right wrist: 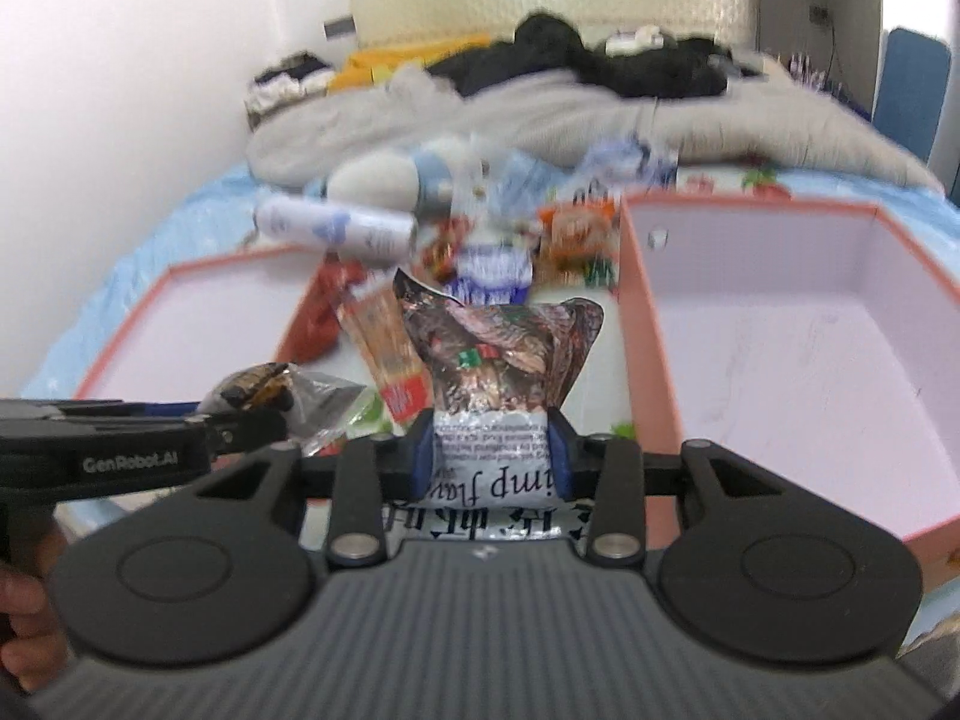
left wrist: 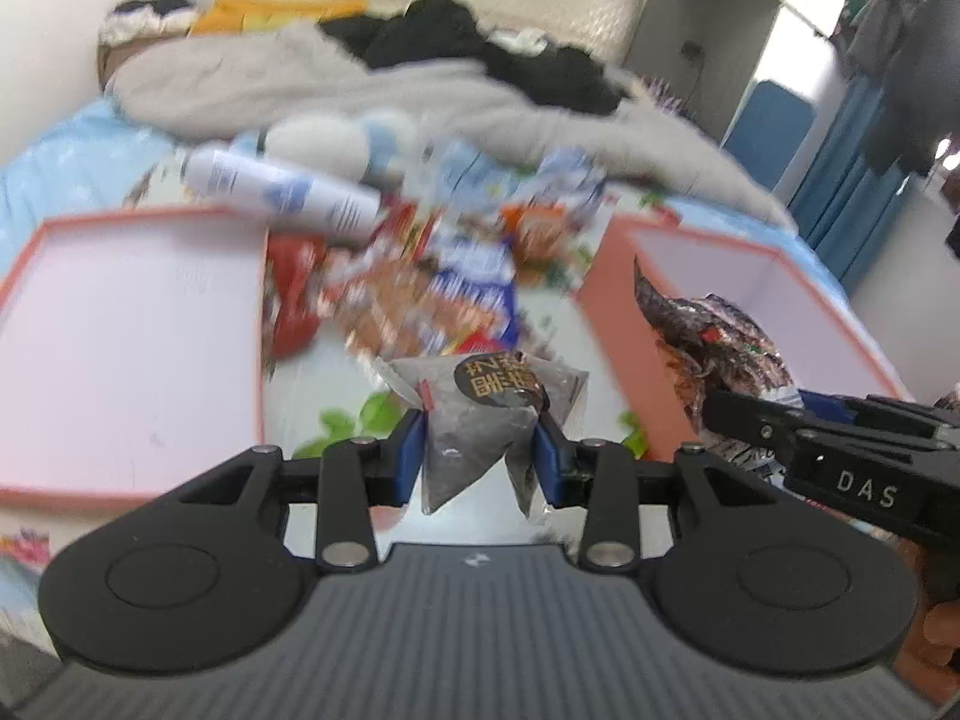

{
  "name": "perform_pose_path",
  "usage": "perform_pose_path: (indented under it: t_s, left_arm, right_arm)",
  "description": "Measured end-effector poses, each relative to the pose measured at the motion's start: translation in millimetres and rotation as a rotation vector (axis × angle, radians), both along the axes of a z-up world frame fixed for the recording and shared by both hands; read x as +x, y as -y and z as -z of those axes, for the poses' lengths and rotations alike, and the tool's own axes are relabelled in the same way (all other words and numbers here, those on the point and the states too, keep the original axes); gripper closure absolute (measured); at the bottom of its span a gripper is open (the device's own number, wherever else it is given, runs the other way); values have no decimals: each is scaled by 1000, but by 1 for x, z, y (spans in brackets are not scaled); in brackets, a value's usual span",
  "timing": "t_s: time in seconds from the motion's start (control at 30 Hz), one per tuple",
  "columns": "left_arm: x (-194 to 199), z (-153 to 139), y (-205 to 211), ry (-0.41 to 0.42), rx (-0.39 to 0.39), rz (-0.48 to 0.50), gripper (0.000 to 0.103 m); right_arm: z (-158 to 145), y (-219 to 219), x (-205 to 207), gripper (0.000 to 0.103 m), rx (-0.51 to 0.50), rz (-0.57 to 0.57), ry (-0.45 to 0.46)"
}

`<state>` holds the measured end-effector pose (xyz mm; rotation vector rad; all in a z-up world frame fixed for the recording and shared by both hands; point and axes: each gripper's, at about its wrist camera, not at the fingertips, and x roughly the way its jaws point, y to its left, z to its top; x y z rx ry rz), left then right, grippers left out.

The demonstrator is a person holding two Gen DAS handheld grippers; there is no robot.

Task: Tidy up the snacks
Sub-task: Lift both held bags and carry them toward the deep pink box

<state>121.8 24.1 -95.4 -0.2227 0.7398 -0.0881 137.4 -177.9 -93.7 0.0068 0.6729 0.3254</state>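
left claw (left wrist: 480,450) clamps grey triangular packet (left wrist: 480,420) | right claw (right wrist: 493,450) clamps shrimp bag (right wrist: 498,354), label readable here only

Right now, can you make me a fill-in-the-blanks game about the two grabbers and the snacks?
1. The left gripper is shut on a ____ pyramid-shaped packet.
2. The right gripper squeezes the shiny shrimp-flavour bag between ____ pads.
3. The snack pile lies ____ the two pink trays.
4. Both trays have nothing ____ them.

Missing words: grey; blue; between; in
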Motion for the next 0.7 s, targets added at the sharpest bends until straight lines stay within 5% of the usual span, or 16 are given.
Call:
perform_pose_path:
  t_s: [0.4,0.7]
  left_arm:
    - [18,-105,43,153,20,93,59]
    - [49,-151,99,218,-2,190,59]
  right_arm:
    - [-95,36,-8,63,23,57,180]
    - [-131,77,3,63,-8,139,274]
